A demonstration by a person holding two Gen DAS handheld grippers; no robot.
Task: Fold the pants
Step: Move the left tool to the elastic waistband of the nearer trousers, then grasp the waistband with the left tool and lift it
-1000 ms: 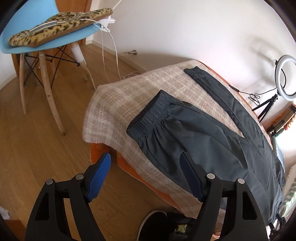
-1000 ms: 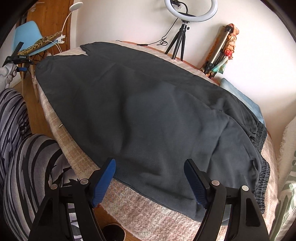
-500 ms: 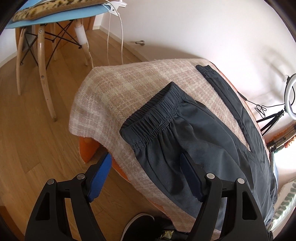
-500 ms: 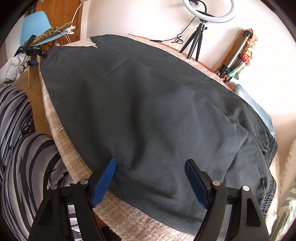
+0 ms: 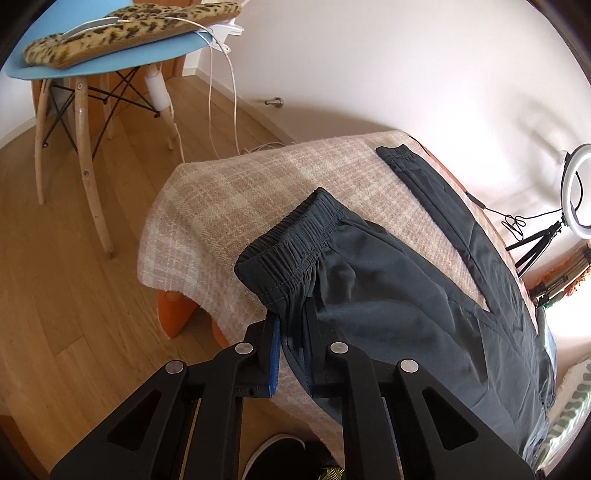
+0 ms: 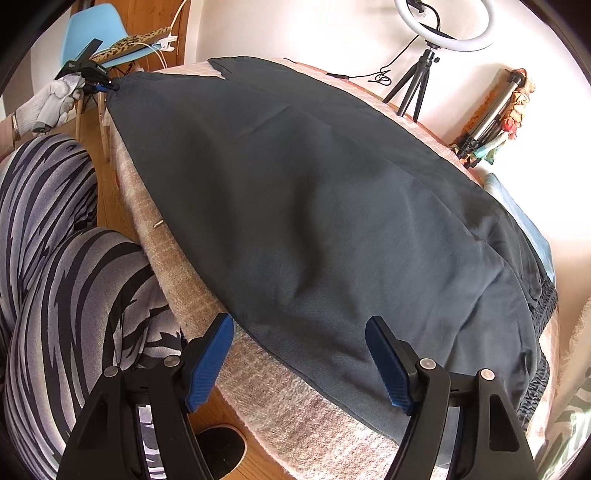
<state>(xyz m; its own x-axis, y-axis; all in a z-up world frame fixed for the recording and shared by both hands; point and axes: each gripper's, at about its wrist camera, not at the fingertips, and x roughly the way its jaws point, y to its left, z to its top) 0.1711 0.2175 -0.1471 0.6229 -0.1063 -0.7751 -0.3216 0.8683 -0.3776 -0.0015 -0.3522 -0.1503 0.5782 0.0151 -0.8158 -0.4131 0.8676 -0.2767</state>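
Note:
Dark grey pants [image 6: 314, 206] lie spread on a beige plaid blanket [image 5: 229, 206] over a low surface. In the left wrist view, my left gripper [image 5: 295, 343] is shut on the near leg's fabric just below its elastic cuff [image 5: 291, 243]. The other leg's cuff [image 5: 397, 153] lies farther back. In the right wrist view, my right gripper [image 6: 303, 358] is open over the near side edge of the pants, close to the waistband [image 6: 543, 325]. The left gripper [image 6: 107, 86] also shows there, far left, in a white-gloved hand.
A blue chair [image 5: 103, 62] with a leopard cushion stands on the wood floor at the left. A ring light on a tripod [image 6: 436, 33] and a second tripod [image 6: 491, 114] stand behind the surface. My striped legs [image 6: 62, 266] are beside the near edge.
My left gripper has closed on the near leg's fabric at the cuff; it was open before. My right gripper has moved closer to the pants' near edge and stays open.

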